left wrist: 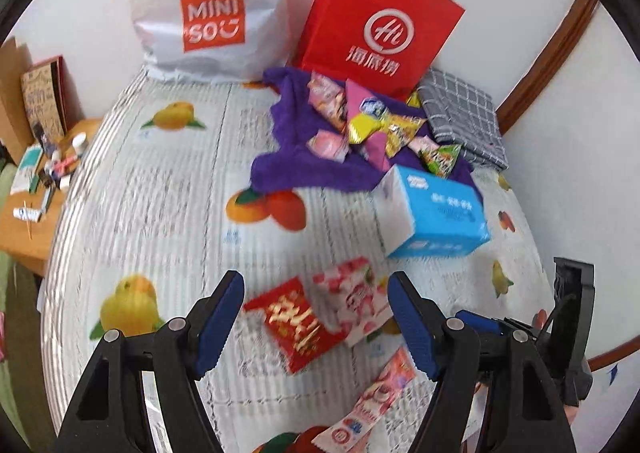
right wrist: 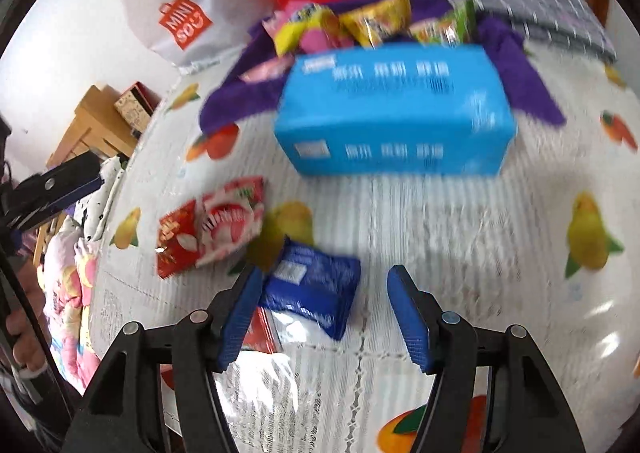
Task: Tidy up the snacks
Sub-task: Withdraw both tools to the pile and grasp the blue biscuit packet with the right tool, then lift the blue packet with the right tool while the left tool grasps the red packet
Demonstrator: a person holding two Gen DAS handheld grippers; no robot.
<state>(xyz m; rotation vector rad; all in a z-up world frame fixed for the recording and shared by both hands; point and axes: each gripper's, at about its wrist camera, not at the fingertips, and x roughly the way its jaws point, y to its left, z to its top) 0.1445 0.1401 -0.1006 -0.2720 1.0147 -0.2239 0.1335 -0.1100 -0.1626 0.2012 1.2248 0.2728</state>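
My left gripper [left wrist: 316, 317] is open and empty above a red snack packet [left wrist: 298, 327] and a pink-white strawberry packet [left wrist: 354, 299] on the fruit-print tablecloth [left wrist: 168, 205]. A long pink wafer packet [left wrist: 372, 401] lies near its right finger. My right gripper [right wrist: 324, 309] is open, with a dark blue snack packet [right wrist: 314, 293] between its fingers on the cloth. The red and pink packets [right wrist: 208, 225] lie to its left. A blue box [right wrist: 394, 111] stands ahead, also in the left wrist view [left wrist: 434, 213]. Several snacks [left wrist: 376, 125] are piled on a purple towel [left wrist: 288, 169].
A white MINISO bag [left wrist: 208, 9] and a red paper bag [left wrist: 378, 25] stand against the back wall. A grey checked cloth [left wrist: 464, 117] lies at the back right. A wooden side table [left wrist: 36, 189] with small items is at the left. The right gripper [left wrist: 568, 325] shows in the left view.
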